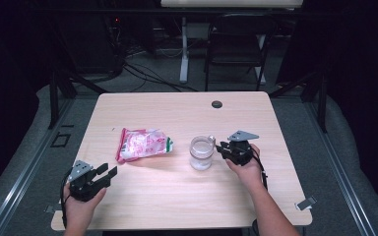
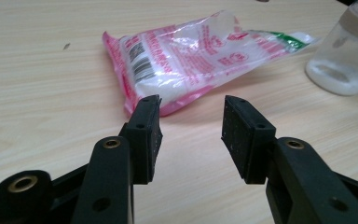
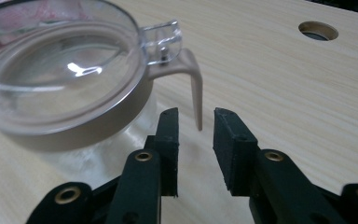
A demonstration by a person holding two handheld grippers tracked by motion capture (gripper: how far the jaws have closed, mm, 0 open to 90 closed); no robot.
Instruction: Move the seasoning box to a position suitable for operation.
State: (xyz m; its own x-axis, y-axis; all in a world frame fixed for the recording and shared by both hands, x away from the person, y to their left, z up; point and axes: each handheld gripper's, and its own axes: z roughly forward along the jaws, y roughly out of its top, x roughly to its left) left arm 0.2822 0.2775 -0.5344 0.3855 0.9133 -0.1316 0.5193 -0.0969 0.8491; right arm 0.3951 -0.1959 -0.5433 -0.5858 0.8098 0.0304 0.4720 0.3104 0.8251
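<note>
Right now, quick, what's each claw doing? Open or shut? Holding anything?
Left claw: open, holding nothing, aimed at the bag.
Right claw: open, holding nothing, its jaws close to the jar's latch.

Glossy crinkled plastic bag (image 2: pixel 191 56), clear smooth jar (image 3: pixel 70 88) with shiny lid, matt wood-grain table (image 1: pixel 177 191).

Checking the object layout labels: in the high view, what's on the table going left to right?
left gripper → pink-and-white plastic bag → clear lidded jar → right gripper. The round grommet hole sits farther back, over the jar-to-gripper span, so I leave it out of the order.
</note>
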